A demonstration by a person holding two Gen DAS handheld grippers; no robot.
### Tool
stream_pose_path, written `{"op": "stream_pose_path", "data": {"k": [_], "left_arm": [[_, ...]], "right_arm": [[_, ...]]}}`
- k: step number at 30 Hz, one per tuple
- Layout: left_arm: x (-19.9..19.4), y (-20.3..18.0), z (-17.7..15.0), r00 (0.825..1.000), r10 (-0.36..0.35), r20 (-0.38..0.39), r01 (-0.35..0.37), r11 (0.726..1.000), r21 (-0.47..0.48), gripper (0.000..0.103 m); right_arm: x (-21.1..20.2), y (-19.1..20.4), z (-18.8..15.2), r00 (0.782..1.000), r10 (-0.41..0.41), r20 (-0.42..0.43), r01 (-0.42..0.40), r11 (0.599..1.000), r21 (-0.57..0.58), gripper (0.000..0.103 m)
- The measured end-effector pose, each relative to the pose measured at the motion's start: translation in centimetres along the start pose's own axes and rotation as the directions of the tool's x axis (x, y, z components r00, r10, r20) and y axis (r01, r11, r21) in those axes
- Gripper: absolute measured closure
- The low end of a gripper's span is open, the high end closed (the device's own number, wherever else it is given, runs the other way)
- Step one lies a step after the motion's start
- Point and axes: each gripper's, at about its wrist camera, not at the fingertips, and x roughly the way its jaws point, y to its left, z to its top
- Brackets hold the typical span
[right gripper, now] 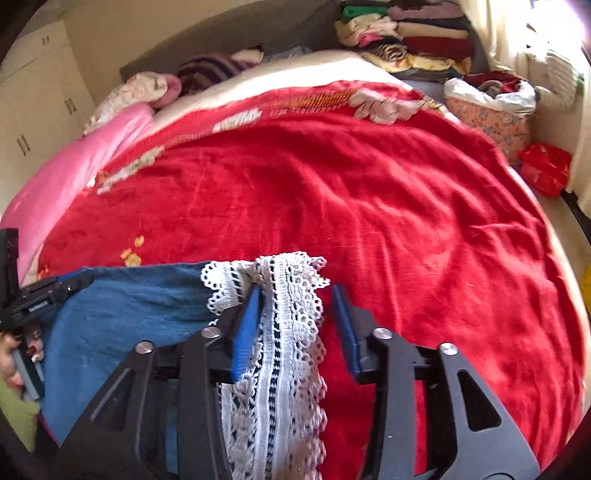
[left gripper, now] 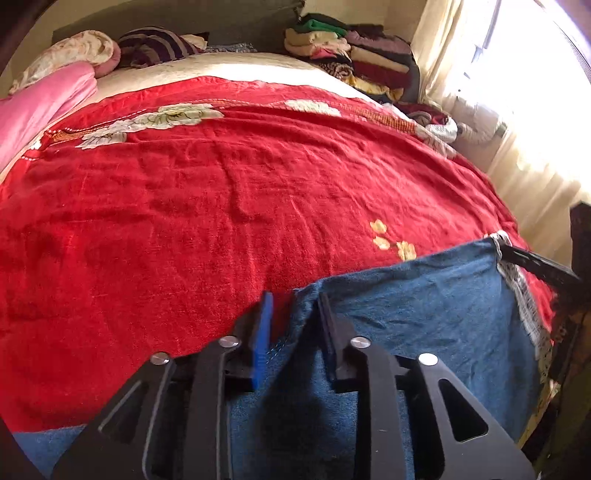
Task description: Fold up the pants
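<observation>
The left gripper [left gripper: 295,314] stands spread around the near-left corner of the blue pants [left gripper: 424,314] on the red blanket [left gripper: 221,203]. The right gripper [right gripper: 299,314] is spread too, with the pants' white lace trim [right gripper: 288,332] loose between its pads.

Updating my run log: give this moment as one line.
left gripper: open, edge of pants between jaws | right gripper: open, lace trim between jaws | surface: red blanket

Bright daylight from window [left gripper: 546,74] at right, blown-out glare on curtains [right gripper: 517,33], strong fisheye bending with dark corners, slight motion blur in right wrist view, reds saturated
</observation>
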Motion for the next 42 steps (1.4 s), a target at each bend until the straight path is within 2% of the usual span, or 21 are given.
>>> {"op": "stream_pose_path", "data": {"k": [2,3,5,6,9,13,18,20,21,22,24,25,26,29,31,34,39,40,42], "left_arm": [[-1.9,0.4,-0.1,0.999,-0.023,0.036,0.024,0.999,-0.026,0.070],[-2.7,0.4,-0.2,0.998,-0.026,0.056,0.028,0.999,-0.028,0.070],[-4.8,0.4,-0.6,0.996,-0.017,0.093,0.019,1.000,-0.025,0.061],[-6.3,0.2,-1.2,0.994,0.000,0.108,0.002,1.000,-0.020,0.052],[-8.8,-0.4,-3.1,0.992,0.015,0.126,-0.016,1.000,0.003,0.051],[-10.6,-0.6,-6.4,0.994,0.030,0.101,-0.031,1.000,0.001,0.051],[-11.2,-0.2,-9.8,0.997,0.067,0.038,-0.067,0.998,0.017,0.051],[-11.3,0.3,-10.6,0.994,0.103,0.034,-0.104,0.994,0.018,0.050],[-11.2,0.6,-10.9,0.987,0.153,0.041,-0.154,0.988,0.021,0.045],[-11.2,0.9,-11.1,0.984,0.171,0.046,-0.172,0.985,0.016,0.041],[-11.0,1.7,-11.3,0.981,0.187,0.045,-0.187,0.982,-0.010,0.041],[-10.8,2.0,-11.4,0.982,0.187,0.042,-0.186,0.982,-0.020,0.041],[-10.7,2.2,-11.5,0.981,0.188,0.045,-0.187,0.982,-0.026,0.041],[-10.8,2.5,-11.5,0.980,0.190,0.051,-0.189,0.982,-0.029,0.040],[-11.0,3.1,-11.5,0.980,0.189,0.058,-0.187,0.981,-0.045,0.040],[-11.0,4.0,-11.4,0.985,0.164,0.062,-0.159,0.985,-0.070,0.039],[-10.3,3.7,-11.5,0.983,0.171,0.067,-0.168,0.984,-0.052,0.039],[-10.4,3.7,-11.5,0.983,0.168,0.070,-0.164,0.985,-0.051,0.039],[-10.7,3.8,-11.5,0.985,0.155,0.075,-0.151,0.987,-0.051,0.039]], "right_arm": [[-2.6,0.2,-0.8,0.998,-0.039,0.043,0.039,0.999,0.002,0.068],[-3.6,0.3,-1.1,0.997,-0.038,0.061,0.038,0.999,-0.004,0.068],[-5.8,0.2,-2.3,0.996,-0.017,0.091,0.016,1.000,0.010,0.064],[-6.8,0.1,-3.3,0.996,0.002,0.094,-0.004,1.000,0.021,0.063],[-8.4,0.0,-6.2,0.997,0.051,0.059,-0.053,0.998,0.032,0.063],[-9.1,0.0,-8.5,0.996,0.092,0.020,-0.093,0.994,0.057,0.063],[-8.6,-0.3,-9.7,0.997,0.072,-0.014,-0.071,0.994,0.088,0.061],[-7.9,-0.6,-10.1,0.997,0.068,-0.046,-0.063,0.993,0.103,0.056],[-7.5,-0.7,-10.3,0.995,0.071,-0.065,-0.063,0.992,0.111,0.056],[-7.1,-0.8,-10.6,0.994,0.077,-0.082,-0.067,0.991,0.114,0.056],[-6.4,-0.7,-11.1,0.989,0.108,-0.098,-0.097,0.989,0.112,0.070],[-6.5,-0.6,-11.1,0.987,0.131,-0.095,-0.121,0.987,0.109,0.085],[-6.8,-0.4,-11.1,0.985,0.150,-0.082,-0.142,0.985,0.096,0.090],[-8.4,-0.1,-11.1,0.991,0.130,-0.039,-0.127,0.990,0.066,0.093],[-8.9,-0.3,-11.3,0.994,0.100,-0.046,-0.098,0.993,0.062,0.094],[-7.9,-0.3,-11.6,0.994,0.056,-0.093,-0.051,0.997,0.062,0.090],[-7.2,-0.2,-11.4,0.993,0.026,-0.118,-0.020,0.998,0.053,0.086],[-7.3,-0.3,-11.5,0.993,0.028,-0.113,-0.021,0.998,0.057,0.082],[-8.3,-0.4,-11.5,0.997,-0.005,-0.073,0.009,0.998,0.061,0.064]]}}
